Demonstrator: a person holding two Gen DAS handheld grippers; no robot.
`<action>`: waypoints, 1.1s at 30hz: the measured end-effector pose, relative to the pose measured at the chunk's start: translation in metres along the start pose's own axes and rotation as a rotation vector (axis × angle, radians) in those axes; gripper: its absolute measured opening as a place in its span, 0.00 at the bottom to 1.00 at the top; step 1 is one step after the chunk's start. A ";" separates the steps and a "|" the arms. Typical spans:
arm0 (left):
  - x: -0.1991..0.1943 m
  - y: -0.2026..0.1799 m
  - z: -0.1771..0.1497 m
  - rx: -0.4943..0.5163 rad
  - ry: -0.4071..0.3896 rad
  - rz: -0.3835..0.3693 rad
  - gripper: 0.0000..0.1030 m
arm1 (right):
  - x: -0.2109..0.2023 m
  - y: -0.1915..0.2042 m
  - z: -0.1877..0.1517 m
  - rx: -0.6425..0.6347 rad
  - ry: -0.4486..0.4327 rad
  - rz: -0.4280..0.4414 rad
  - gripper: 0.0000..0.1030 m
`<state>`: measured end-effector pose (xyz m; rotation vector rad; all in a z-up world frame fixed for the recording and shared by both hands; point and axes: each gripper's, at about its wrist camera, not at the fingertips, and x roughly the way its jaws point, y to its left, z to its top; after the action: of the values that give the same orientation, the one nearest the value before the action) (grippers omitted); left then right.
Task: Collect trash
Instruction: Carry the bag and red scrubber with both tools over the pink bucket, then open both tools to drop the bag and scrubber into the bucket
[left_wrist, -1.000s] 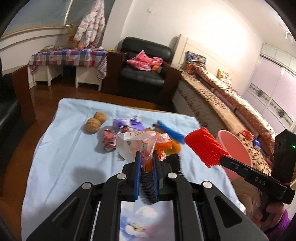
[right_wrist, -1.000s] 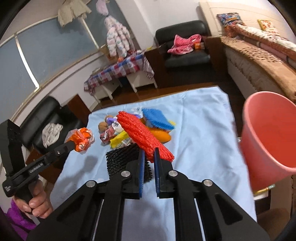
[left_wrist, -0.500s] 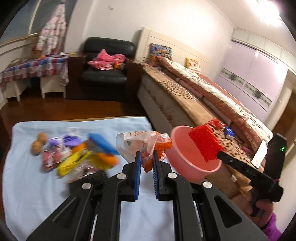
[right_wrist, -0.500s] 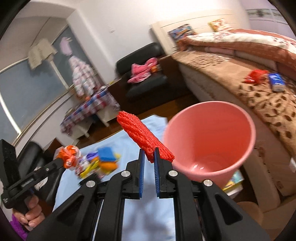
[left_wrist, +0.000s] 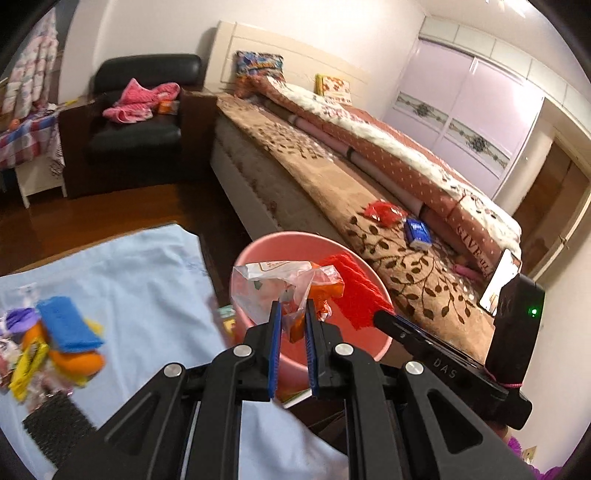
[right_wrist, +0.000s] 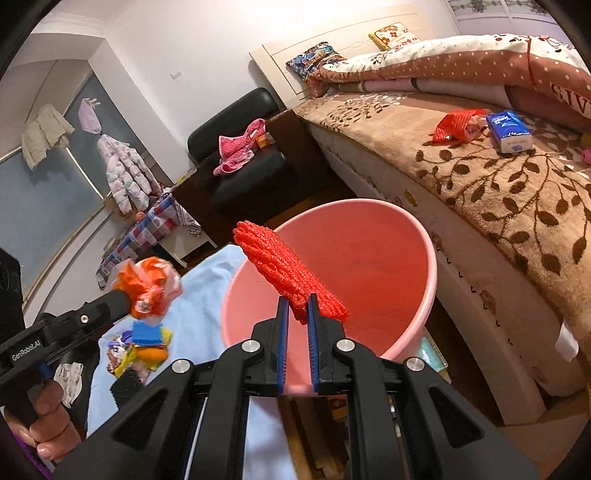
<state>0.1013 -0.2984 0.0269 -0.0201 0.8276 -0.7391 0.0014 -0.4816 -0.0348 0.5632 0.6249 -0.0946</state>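
My right hand-held gripper (right_wrist: 295, 314) clenches a red mesh roll (right_wrist: 288, 271) whose long axis slants up and left over the pink bin (right_wrist: 430, 266). My left hand-held gripper (left_wrist: 293, 314) grips a crumpled plastic wrapper (left_wrist: 273, 284) above the bin's near rim. The bin stands between the blue-clothed surface (left_wrist: 129, 280) and the bed (left_wrist: 424, 273), mouth open upward.

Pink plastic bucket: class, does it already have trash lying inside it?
No: the pink plastic bucket shows bare walls, and the red mesh net remains gripped above it.
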 end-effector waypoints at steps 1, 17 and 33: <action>0.008 -0.003 0.001 0.000 0.010 -0.002 0.11 | 0.003 -0.002 0.001 0.000 0.006 -0.002 0.10; 0.031 0.012 -0.006 -0.004 0.064 -0.040 0.36 | 0.021 -0.004 -0.006 0.046 0.058 -0.040 0.35; -0.067 0.069 -0.045 -0.054 -0.086 0.210 0.40 | -0.002 0.096 -0.043 -0.087 0.008 0.019 0.36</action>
<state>0.0814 -0.1946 0.0199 -0.0134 0.7541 -0.5146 0.0011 -0.3783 -0.0171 0.4858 0.6280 -0.0476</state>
